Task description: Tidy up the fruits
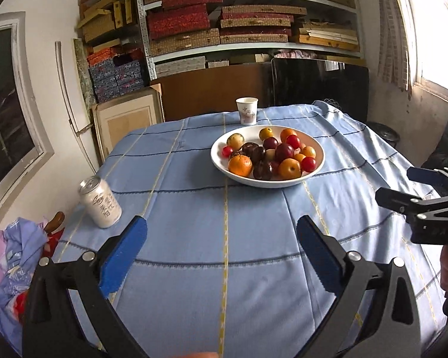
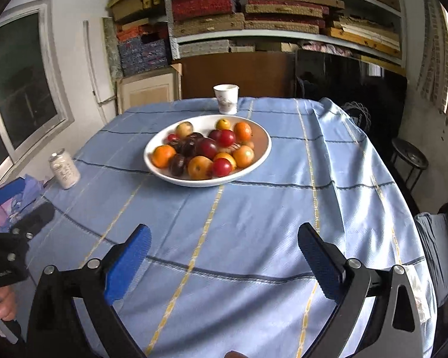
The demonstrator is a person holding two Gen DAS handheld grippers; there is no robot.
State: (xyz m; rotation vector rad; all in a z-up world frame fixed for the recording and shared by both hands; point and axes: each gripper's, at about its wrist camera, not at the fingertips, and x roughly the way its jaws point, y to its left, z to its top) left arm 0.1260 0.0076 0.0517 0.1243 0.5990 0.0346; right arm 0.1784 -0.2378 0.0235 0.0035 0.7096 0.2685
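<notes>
Both my jaws stand apart, empty, low in each frame; fruits (image 1: pixel 267 156) sit piled in the white bowl (image 1: pixel 221 144) mid-table (image 1: pixel 194 208). Any pick needs gentle squeeze: they roll.

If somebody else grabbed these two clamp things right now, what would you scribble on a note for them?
Left gripper: open, empty, held over the near part of the blue tablecloth.
Right gripper: open, empty, also over the near cloth.
Fruit: all of it that shows, oranges, dark plums and small red ones, lies mixed in the white bowl mid-table. None lies loose on the cloth.
Also on the table: a paper cup behind the bowl and a drink can at the left edge.
Done or left: if gathering was the aim, the fruit already sits together; if sorting by kind, it is mixed. The pictures cannot say which.
</notes>
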